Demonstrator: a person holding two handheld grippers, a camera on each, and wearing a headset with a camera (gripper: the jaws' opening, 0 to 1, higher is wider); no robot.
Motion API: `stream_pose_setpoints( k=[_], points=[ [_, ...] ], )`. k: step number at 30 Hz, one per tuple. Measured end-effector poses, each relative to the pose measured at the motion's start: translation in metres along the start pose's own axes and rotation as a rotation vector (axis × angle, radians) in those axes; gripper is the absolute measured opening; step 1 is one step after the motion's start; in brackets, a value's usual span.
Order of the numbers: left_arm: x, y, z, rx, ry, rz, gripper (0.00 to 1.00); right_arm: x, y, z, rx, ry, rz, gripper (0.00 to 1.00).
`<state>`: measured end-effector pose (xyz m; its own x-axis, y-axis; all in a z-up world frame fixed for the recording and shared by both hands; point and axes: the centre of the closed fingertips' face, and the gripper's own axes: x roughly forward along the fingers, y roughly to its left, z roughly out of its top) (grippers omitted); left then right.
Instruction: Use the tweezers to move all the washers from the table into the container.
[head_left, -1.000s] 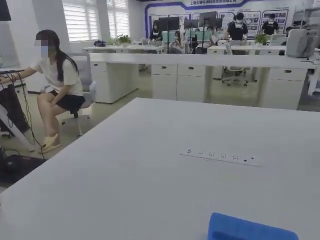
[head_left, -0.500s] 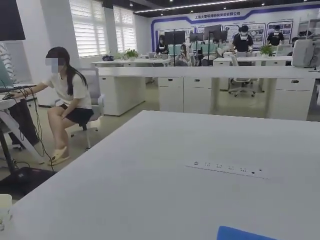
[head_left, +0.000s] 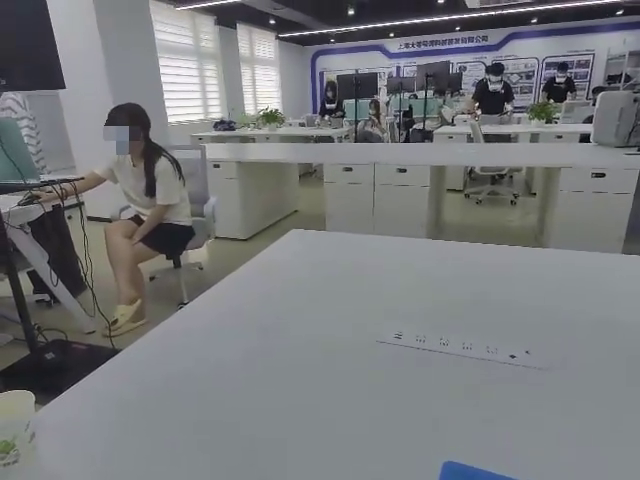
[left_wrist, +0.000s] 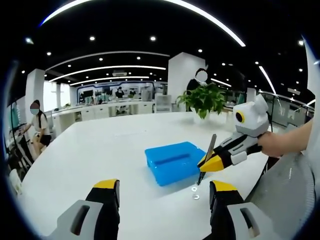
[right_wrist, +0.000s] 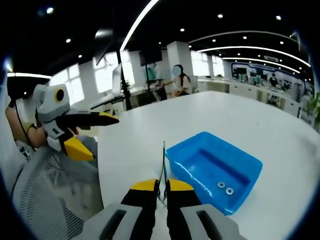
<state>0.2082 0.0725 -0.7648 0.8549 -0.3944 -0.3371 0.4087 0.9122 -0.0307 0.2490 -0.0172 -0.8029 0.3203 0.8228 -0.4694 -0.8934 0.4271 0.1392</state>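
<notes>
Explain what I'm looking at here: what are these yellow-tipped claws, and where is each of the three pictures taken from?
There is no robot here. A person holds a two-jaw gripper in each hand. The head view comes from a headset camera looking across the white table. Each gripper view comes from a camera riding on that gripper. The left gripper has its jaws open and holds nothing. The right gripper is shut on tweezers. On the table sits a blue container with two washers inside. Two more washers lie on the table beside it, near the tweezers' tip.
</notes>
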Motion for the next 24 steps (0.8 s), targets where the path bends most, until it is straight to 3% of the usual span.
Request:
stream_pose_setpoints(
  k=[9, 19, 24],
  points=[
    [0.0, -0.001, 0.0, -0.002, -0.002, -0.008, 0.73, -0.004, -0.012, 0.03, -0.025, -0.027, 0.018, 0.03],
    [0.0, -0.001, 0.001, 0.001, -0.004, -0.006, 0.73, 0.0, -0.024, 0.063, 0.102, -0.127, 0.046, 0.03],
    [0.0, -0.001, 0.001, 0.003, -0.003, -0.009, 0.73, 0.0, -0.048, 0.073, 0.152, -0.16, 0.013, 0.03]
  ],
)
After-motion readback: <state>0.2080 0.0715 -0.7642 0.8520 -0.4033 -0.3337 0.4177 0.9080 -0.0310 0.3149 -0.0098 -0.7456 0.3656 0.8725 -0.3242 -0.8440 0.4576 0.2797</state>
